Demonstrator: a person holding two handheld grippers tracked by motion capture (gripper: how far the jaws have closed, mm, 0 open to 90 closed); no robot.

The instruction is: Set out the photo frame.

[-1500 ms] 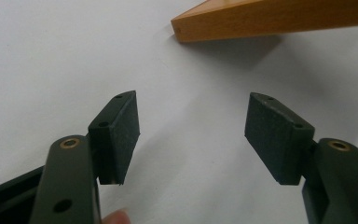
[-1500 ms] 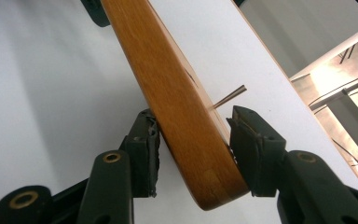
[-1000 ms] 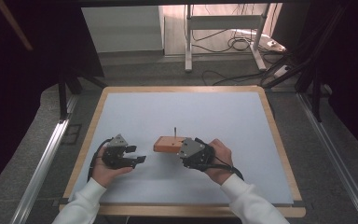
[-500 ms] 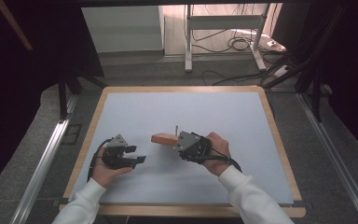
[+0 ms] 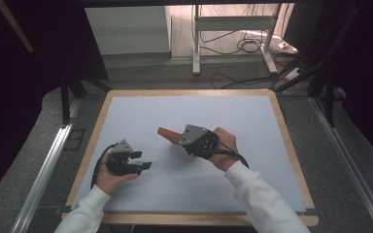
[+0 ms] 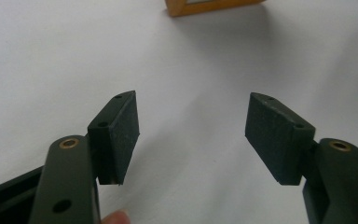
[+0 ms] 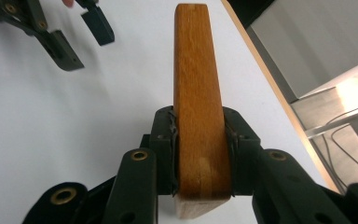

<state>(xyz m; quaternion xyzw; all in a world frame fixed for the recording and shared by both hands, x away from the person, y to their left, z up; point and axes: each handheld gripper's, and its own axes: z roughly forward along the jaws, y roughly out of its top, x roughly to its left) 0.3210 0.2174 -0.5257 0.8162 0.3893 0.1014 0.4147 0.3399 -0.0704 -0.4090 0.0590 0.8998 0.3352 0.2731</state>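
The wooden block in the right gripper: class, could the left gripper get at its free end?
Probably yes: the left gripper is open, and bare table lies between it and the wooden block's free end.

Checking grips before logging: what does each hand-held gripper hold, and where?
The right hand-held gripper clamps the wooden block by its two long sides near one end. The left hand-held gripper holds nothing.

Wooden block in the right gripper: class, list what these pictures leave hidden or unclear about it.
- High view: the wooden block is partly covered by the right gripper; its near end is hidden.
- Right gripper view: the block's underside faces away, and its sides are hidden where the pads press.
- Left gripper view: the block is cut off by the top edge.
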